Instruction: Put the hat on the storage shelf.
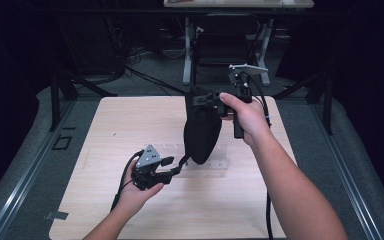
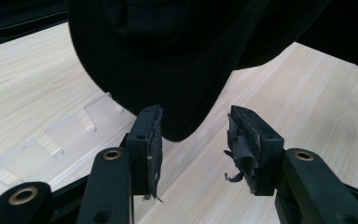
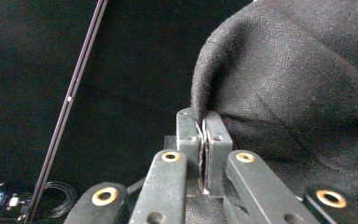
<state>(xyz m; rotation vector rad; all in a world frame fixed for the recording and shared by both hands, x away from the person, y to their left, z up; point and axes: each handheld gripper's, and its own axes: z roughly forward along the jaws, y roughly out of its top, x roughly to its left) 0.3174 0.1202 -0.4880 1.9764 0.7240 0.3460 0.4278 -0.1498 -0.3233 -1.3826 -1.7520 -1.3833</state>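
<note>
A black cloth (image 1: 202, 132) hangs in the air over the middle of the wooden table (image 1: 130, 125), its rounded lower end pointing down. My right gripper (image 1: 200, 98) is shut on the cloth's top edge; in the right gripper view the hem (image 3: 200, 100) is pinched between the two closed jaws of that gripper (image 3: 204, 123). My left gripper (image 1: 172, 167) is low over the table, just left of the cloth's bottom end. Its jaws (image 2: 193, 140) stand open, and the tip of the cloth (image 2: 168, 56) hangs just beyond the gap without touching the pads (image 2: 154, 140).
A clear plastic rack (image 1: 215, 164) lies flat on the table under the cloth, also seen as the clear rack (image 2: 65, 130) at the left gripper's left. A strip of tape (image 1: 57, 216) sits at the front left corner. Desk legs and cables stand beyond the far edge.
</note>
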